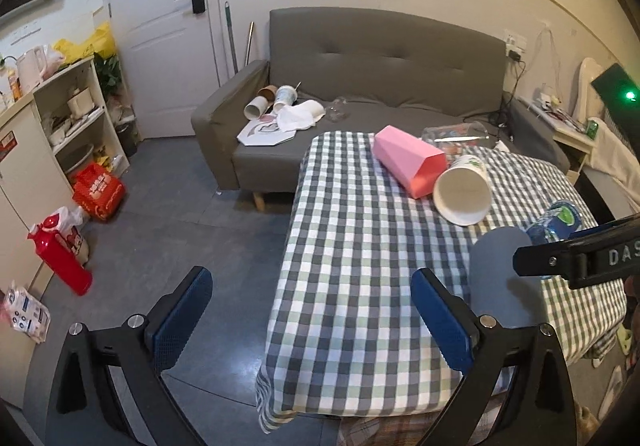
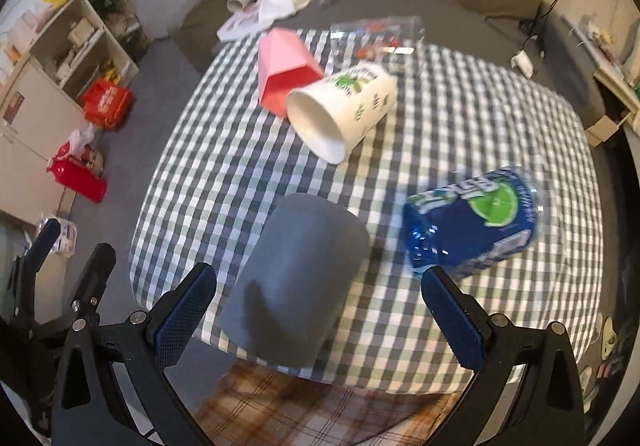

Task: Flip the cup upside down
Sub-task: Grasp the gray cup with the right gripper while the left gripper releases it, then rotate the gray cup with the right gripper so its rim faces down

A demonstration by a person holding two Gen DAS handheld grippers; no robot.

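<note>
Right gripper [image 2: 318, 314] is hovering over the near edge of the table, fingers spread wide, gripping nothing. The grey cup [image 2: 296, 282] is standing between its blue textured pads [image 2: 182, 320], closed end up, touching neither. Matte, smooth, slightly tapered cylinder; its wider end is sitting on the checked tablecloth [image 2: 460, 117] near the table's front edge. The cloth is a soft green, grey and white gingham, draping over the sides.

Left gripper [image 1: 312, 320] is also hanging open and empty, off the table's left front corner, mostly over the floor. From that view the grey cup [image 1: 500, 278] is sitting just right of its right pad, partly behind the right gripper's black arm.

Other items are lying on their sides further back: a blue can [image 2: 476, 221] with a lime graphic, glossy, just right of the grey cup; a white paper cup [image 2: 344, 109] with green leaf print, its open mouth facing the cameras; a pink faceted cup [image 2: 284, 65] touching it, angular, opaque; a clear plastic container [image 2: 380, 33] behind them. The right view is slightly motion-blurred.
</note>
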